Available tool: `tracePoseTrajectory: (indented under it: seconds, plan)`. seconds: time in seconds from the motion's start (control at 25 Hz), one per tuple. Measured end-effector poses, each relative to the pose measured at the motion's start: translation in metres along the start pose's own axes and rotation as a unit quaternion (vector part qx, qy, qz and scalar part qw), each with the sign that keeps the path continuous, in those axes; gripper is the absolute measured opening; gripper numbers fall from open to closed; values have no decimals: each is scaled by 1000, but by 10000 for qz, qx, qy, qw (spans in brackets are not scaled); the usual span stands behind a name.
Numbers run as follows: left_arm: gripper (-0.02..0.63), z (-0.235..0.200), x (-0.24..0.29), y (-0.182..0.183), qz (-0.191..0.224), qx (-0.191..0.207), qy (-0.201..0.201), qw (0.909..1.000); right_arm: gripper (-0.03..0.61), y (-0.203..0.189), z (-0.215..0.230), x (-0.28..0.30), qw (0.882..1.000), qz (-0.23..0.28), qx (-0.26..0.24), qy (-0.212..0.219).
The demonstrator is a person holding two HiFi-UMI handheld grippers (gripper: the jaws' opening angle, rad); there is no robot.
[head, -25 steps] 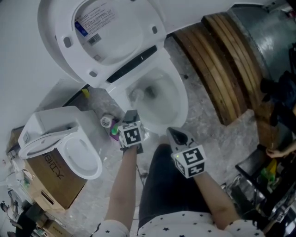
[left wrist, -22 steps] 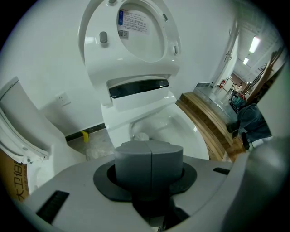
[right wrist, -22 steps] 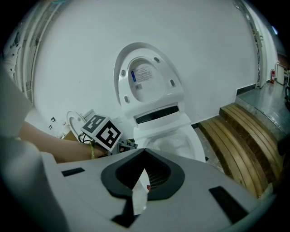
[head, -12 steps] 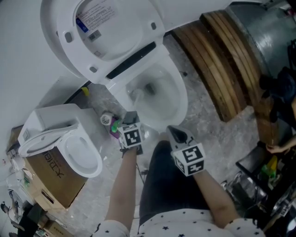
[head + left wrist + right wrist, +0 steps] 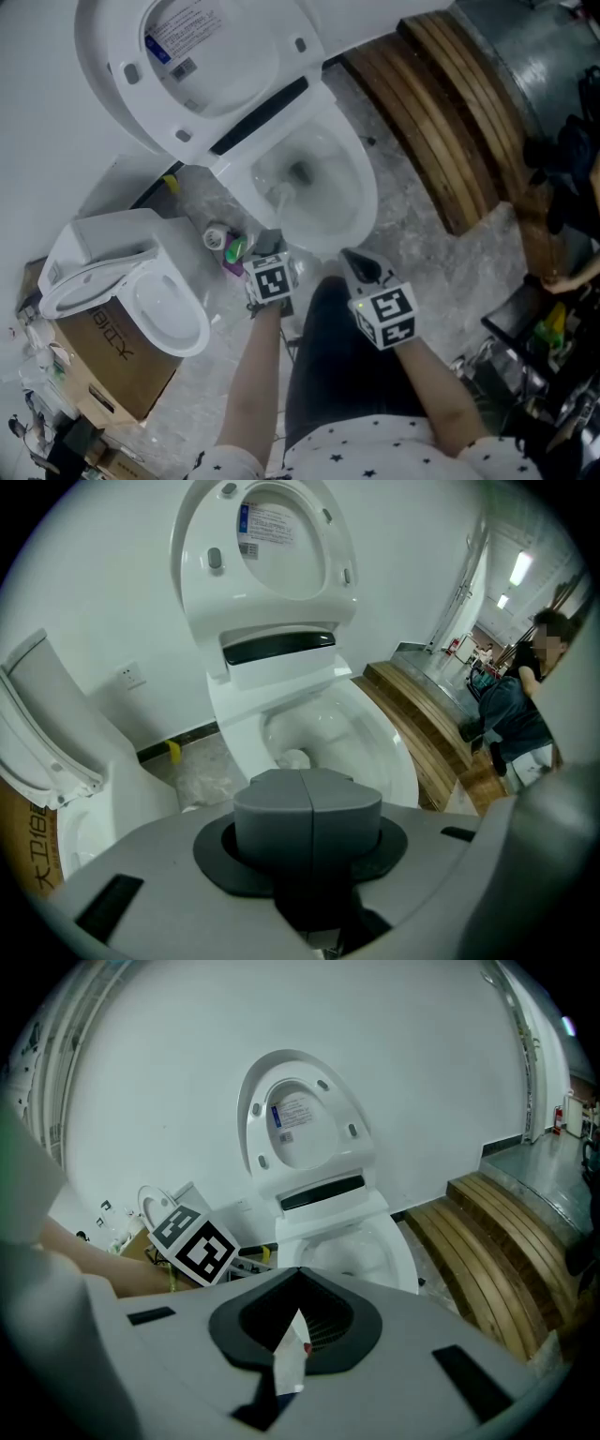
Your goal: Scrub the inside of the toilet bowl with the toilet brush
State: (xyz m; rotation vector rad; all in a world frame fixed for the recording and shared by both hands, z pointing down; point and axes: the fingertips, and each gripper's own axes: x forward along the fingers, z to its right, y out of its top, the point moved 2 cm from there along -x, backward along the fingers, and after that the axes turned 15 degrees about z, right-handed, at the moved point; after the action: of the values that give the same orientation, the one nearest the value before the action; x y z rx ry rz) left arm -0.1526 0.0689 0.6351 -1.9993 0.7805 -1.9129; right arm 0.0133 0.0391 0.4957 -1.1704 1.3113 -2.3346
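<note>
The toilet brush [image 5: 278,196], white-headed, stands with its head down inside the bowl of the white ceramic toilet [image 5: 367,202], by the inner wall nearest the person and left of the dark drain opening. The left gripper [image 5: 267,240] is just outside the toilet's front rim, jaws pressed together along one seam, apparently clamped on the brush's handle, which they hide. The right gripper [image 5: 357,266] is beside it, also off the front rim, its dark jaws closed to a point on a small white scrap with a red spot [image 5: 289,1358]. The toilet's oval seat and lid [image 5: 202,66] stand raised.
</note>
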Motion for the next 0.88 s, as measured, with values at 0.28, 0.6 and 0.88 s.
tracePoseTrajectory:
  seconds: [0.28,0.6,0.88]
  plan:
    - [153,14,-6,-13,-70,114,-139,9998,6,-5,3,-7,10000,-12,23,-68]
    - [153,36,-10,-23,-154,263,-404,9987,6,-5,5,-11,9999,36,14,-93]
    - [153,52,-11,-34,-278,376,-538,9975,6,-7,8,-17,9998,29,68,-160]
